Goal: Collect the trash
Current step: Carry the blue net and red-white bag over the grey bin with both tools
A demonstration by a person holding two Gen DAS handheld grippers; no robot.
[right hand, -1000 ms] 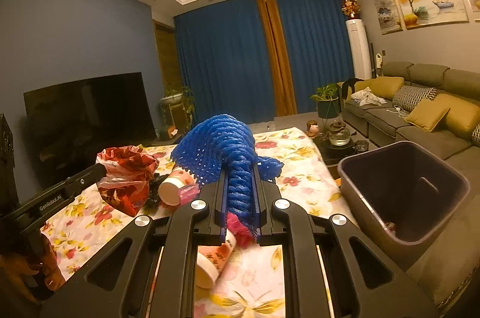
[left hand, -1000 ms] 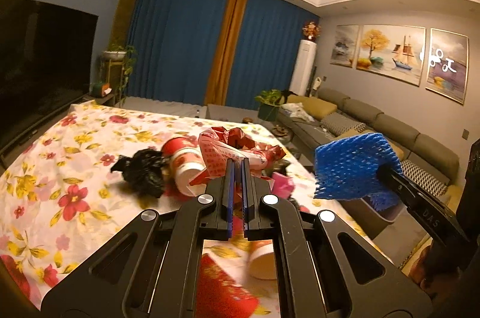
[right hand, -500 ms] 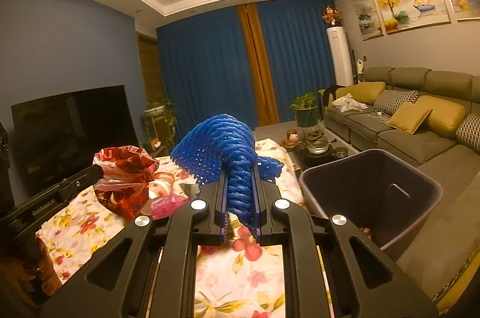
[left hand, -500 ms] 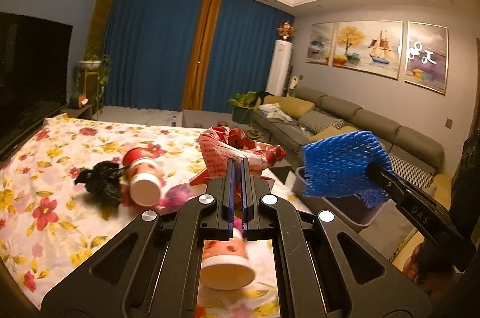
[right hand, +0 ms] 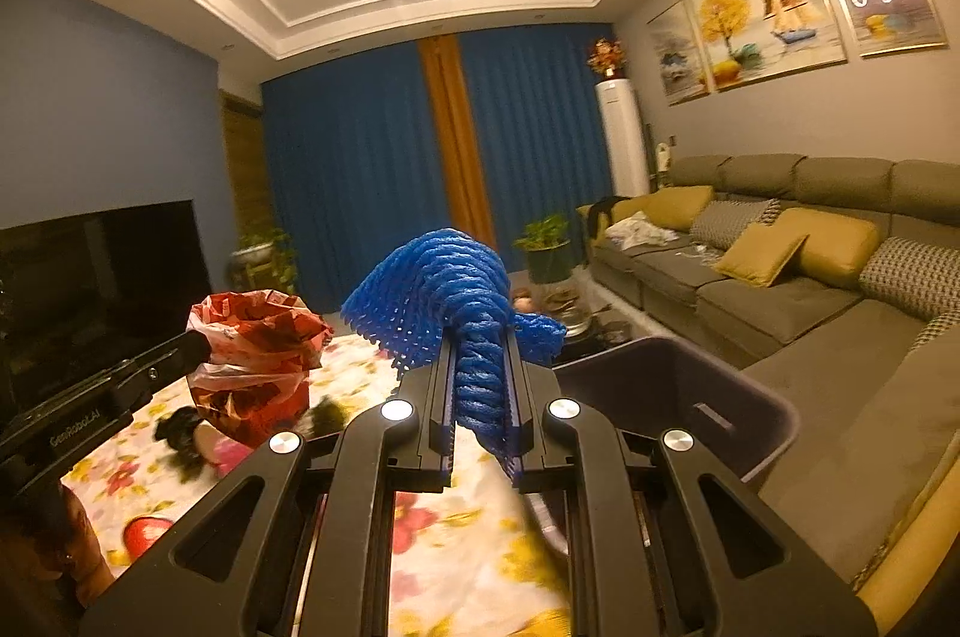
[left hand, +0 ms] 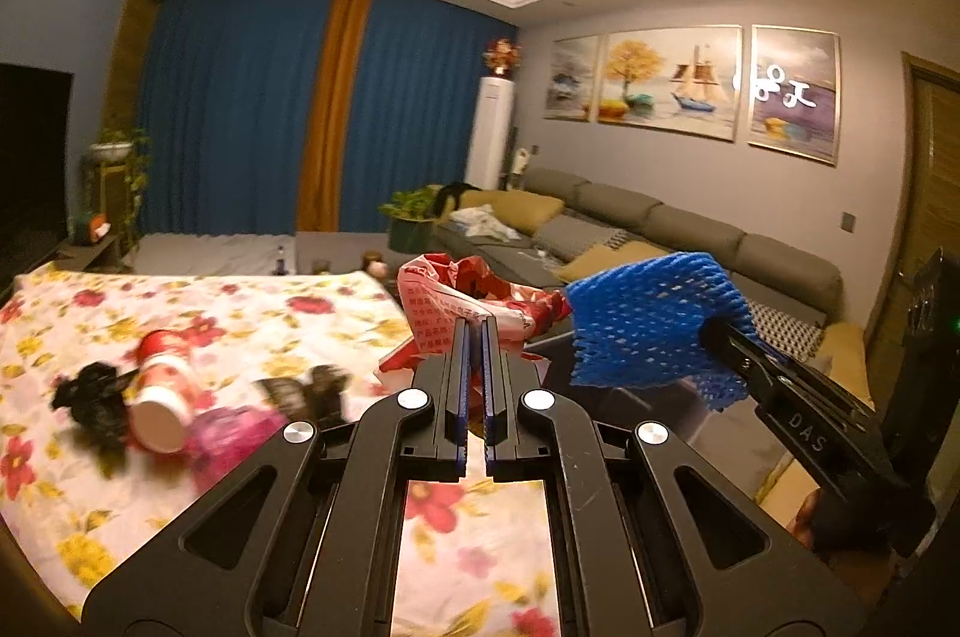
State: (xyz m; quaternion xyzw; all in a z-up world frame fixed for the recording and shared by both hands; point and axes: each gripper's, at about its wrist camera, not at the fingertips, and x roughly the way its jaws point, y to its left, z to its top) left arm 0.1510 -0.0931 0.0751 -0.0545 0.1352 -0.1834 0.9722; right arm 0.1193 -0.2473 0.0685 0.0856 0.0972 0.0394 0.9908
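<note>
Both claws are swinging rightward since the earlier frames, toward the dark bin [right hand: 708, 397] at centre right. Left claw [left hand: 474, 337] is clenching a red plastic bag [left hand: 474, 298]; right claw [right hand: 480, 367] is clenching blue foam netting [right hand: 444, 295]. Cup [left hand: 159, 394] is lying at left on the floral worktop [left hand: 240, 313].

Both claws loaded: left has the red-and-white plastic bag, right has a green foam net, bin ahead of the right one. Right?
Almost. The foam mesh net in the right claw is blue, not green, as the right wrist view shows. The rest holds: left claw is shut on the red-and-white plastic bag, and the dark plastic bin sits ahead of the right claw.
</note>
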